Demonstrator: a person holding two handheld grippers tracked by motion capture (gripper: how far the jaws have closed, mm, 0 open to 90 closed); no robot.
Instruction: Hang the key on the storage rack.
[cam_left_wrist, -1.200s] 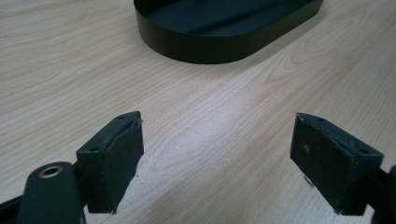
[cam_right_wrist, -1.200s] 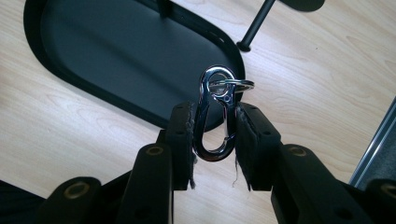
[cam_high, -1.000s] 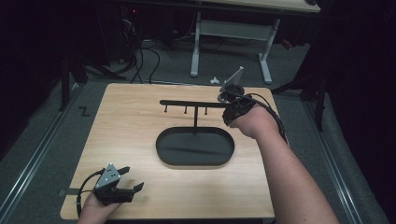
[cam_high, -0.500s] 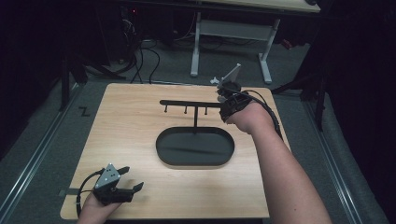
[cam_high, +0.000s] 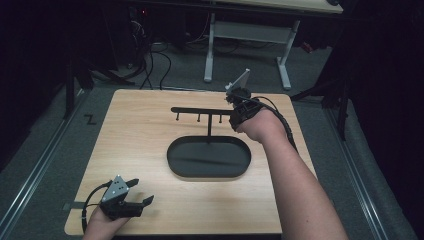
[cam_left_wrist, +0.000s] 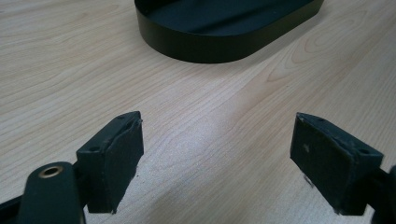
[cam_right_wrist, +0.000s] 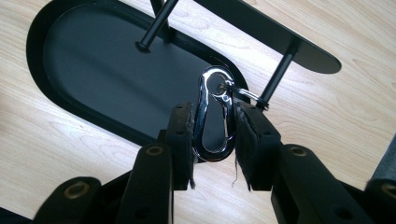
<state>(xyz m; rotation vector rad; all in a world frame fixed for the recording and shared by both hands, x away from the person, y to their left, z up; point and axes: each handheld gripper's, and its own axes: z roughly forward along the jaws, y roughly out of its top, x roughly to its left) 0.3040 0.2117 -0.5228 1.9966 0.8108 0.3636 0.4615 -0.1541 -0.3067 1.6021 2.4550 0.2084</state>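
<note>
Pale wood surface (cam_high: 150, 150) carried everything. Nearest, at the front left corner, the left hand-held gripper (cam_high: 140, 192) rested low on the wood, jaws spread wide with nothing between them, well apart from the black oval tray (cam_high: 172, 160). Farther back stood a black rack (cam_high: 200, 110), its post rising from the tray, short pegs hanging under its bar. At the bar's right end the right hand-held gripper (cam_right_wrist: 214, 135) pinched a shiny metal clip (cam_right_wrist: 212, 121) by its sides. The clip's top loop sat at the tip of the rack's end peg (cam_right_wrist: 278, 74), above the tray's edge.
</note>
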